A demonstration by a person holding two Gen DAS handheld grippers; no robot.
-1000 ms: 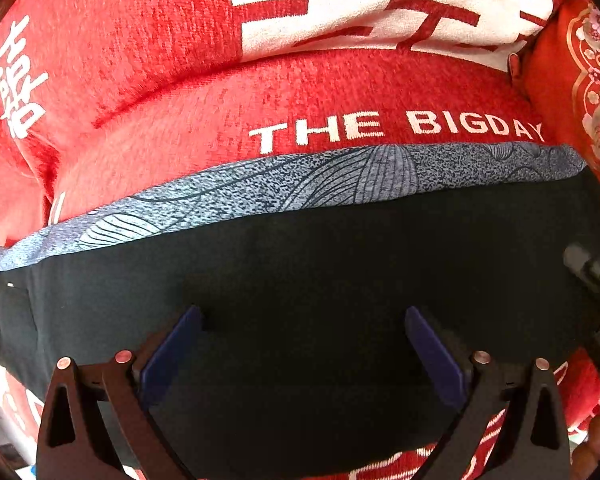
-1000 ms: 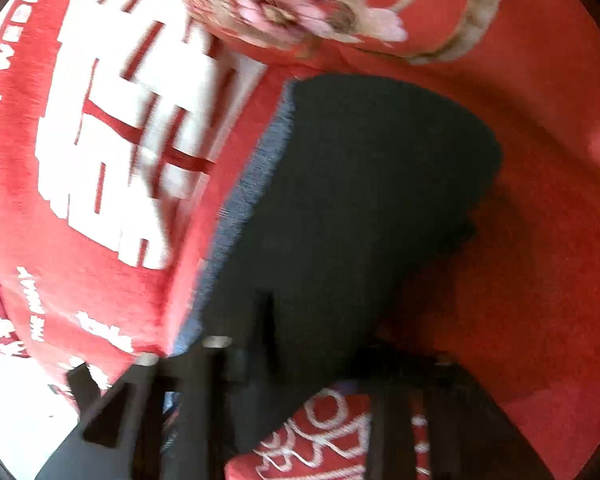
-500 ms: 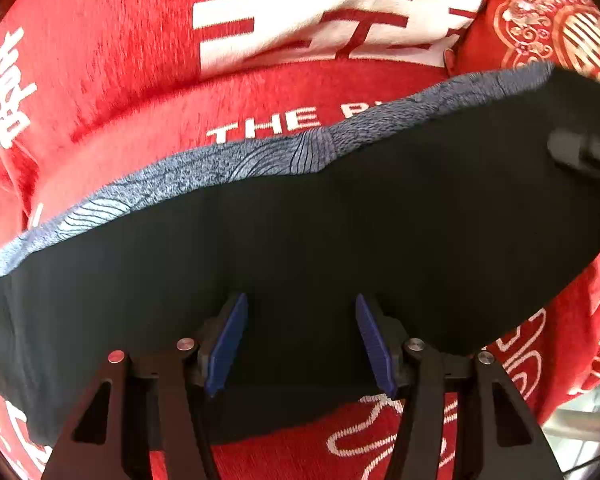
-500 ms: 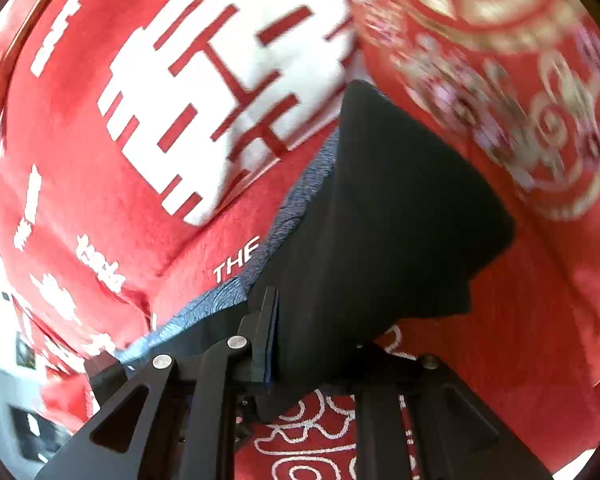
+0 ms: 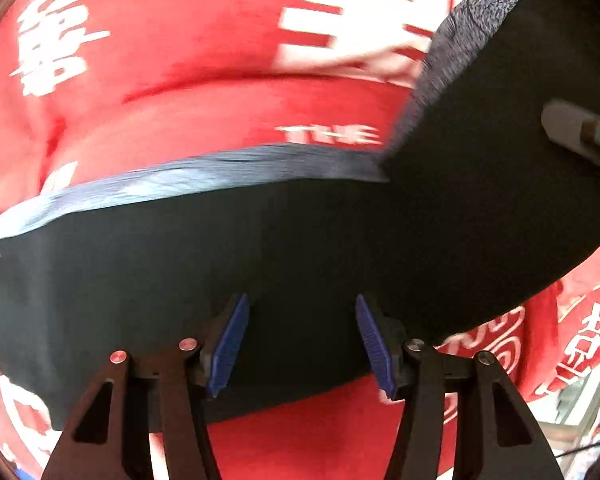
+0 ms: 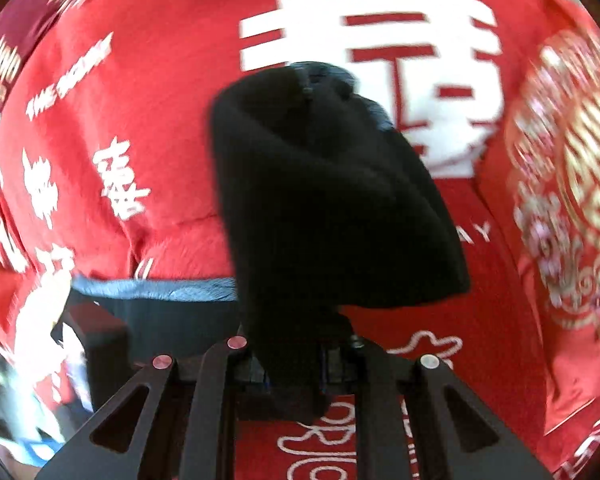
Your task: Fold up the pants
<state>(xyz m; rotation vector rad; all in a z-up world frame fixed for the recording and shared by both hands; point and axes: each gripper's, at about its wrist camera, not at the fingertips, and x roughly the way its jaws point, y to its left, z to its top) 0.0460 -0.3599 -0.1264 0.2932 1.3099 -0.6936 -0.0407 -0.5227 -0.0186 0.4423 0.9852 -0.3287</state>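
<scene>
Black pants with a grey-blue patterned waistband lie across a red wedding-print blanket, long axis running 9 to 3 o'clock in the left wrist view. From about 3 o'clock one end rises off the blanket, pinched in the nearly closed right gripper and draping up toward 12 o'clock. The left gripper hangs above the flat middle, jaws half open after narrowing, blue pads gripping nothing visible. The lifted end would likely fold over toward 9 o'clock.
</scene>
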